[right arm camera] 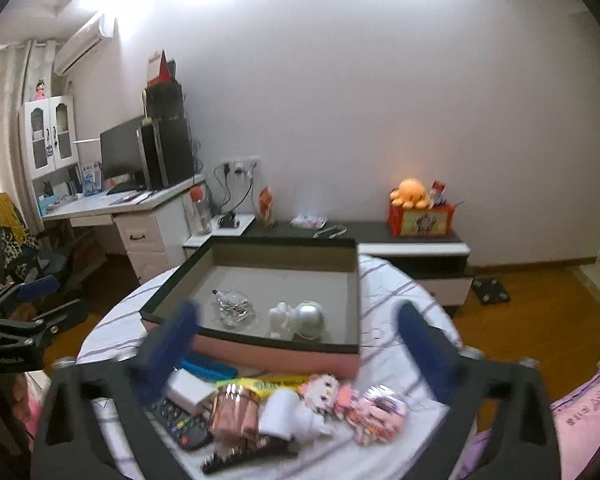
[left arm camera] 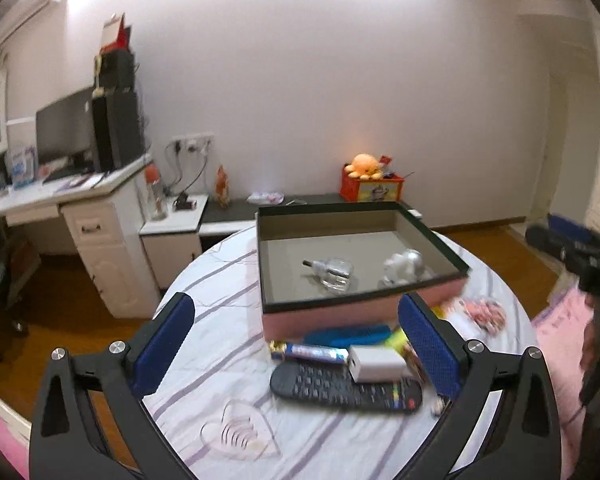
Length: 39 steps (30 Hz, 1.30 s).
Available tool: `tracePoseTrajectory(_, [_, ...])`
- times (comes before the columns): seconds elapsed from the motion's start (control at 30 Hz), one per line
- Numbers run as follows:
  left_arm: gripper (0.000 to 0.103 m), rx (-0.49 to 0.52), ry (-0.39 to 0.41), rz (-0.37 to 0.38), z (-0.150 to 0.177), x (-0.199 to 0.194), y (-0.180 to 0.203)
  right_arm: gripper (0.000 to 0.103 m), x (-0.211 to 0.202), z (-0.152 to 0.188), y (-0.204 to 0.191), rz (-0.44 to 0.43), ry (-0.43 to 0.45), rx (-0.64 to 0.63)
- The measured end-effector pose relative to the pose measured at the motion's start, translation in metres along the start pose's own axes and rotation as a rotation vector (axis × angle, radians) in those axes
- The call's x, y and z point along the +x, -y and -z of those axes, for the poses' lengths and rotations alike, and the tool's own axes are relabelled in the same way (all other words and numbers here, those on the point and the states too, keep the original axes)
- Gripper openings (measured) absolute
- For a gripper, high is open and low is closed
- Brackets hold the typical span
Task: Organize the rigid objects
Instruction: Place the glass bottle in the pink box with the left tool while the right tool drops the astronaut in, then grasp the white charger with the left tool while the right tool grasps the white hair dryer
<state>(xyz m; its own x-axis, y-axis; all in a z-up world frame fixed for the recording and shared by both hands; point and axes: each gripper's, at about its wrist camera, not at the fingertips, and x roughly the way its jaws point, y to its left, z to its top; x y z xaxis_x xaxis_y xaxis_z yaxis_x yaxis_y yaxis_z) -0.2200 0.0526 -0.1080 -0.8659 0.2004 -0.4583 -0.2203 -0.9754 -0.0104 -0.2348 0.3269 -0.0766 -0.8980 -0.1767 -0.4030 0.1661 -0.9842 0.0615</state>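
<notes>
Round striped-cloth desk (left arm camera: 220,360): black remote control (left arm camera: 340,390) lies crosswise before pink open box (left arm camera: 360,312), between wide-open, empty left tool (left arm camera: 296,344).

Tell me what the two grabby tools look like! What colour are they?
Both tools match. The left tool has a black frame with triangle-shaped holes, shiny silver round bolts, and two fingers covered in bumpy blue pads. The right tool has the same black frame and blue fingers, though its picture is blurry. No cables or sleeves show.
</notes>
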Motion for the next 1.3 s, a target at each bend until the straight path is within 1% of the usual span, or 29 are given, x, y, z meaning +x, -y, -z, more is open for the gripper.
tracePoseTrajectory(0.07, [0.103, 0.011, -0.004, -0.024, 0.006, -0.013, 0.002, 0.103, -0.023, 0.007, -0.001, 0.016, 0.041, -0.022])
tracePoseTrajectory(0.17, [0.103, 0.025, -0.013, -0.013, 0.012, -0.023, 0.007, 0.103, -0.037, 0.014, -0.001, 0.038, 0.037, -0.022])
tracePoseTrajectory(0.23, [0.103, 0.036, -0.026, -0.002, 0.016, -0.027, 0.014, 0.103, -0.044, 0.021, 0.000, 0.035, 0.028, -0.012])
tracePoseTrajectory(0.3, [0.103, 0.048, -0.038, 0.001, 0.023, -0.030, 0.021, 0.103, -0.046, 0.025, 0.001, 0.040, 0.011, -0.008])
tracePoseTrajectory(0.4, [0.103, 0.059, -0.074, 0.027, 0.030, -0.023, 0.029, 0.103, -0.046, 0.035, 0.005, 0.044, -0.022, -0.002])
tracePoseTrajectory(0.57, [0.103, 0.090, -0.125, 0.037, 0.044, -0.011, 0.045, 0.103, -0.043, 0.052, 0.013, 0.050, -0.059, 0.015])
tracePoseTrajectory(0.63, [0.103, 0.088, -0.143, 0.049, 0.047, -0.004, 0.049, 0.103, -0.038, 0.058, 0.016, 0.056, -0.075, 0.017])
tracePoseTrajectory(0.7, [0.103, 0.084, -0.160, 0.052, 0.049, 0.002, 0.051, 0.103, -0.025, 0.066, 0.017, 0.069, -0.109, 0.008])
tracePoseTrajectory(0.8, [0.103, 0.089, -0.191, 0.036, 0.052, 0.013, 0.050, 0.103, -0.009, 0.076, 0.020, 0.071, -0.152, 0.017])
tracePoseTrajectory(0.93, [0.103, 0.089, -0.224, 0.025, 0.054, 0.028, 0.048, 0.103, 0.012, 0.084, 0.019, 0.042, -0.197, 0.021])
tracePoseTrajectory(1.1, [0.103, 0.083, -0.237, 0.018, 0.055, 0.037, 0.043, 0.103, 0.040, 0.090, 0.011, -0.017, -0.241, 0.023])
tracePoseTrajectory(1.3, [0.103, 0.070, -0.248, 0.019, 0.053, 0.045, 0.039, 0.102, 0.067, 0.094, 0.012, -0.024, -0.293, 0.062])
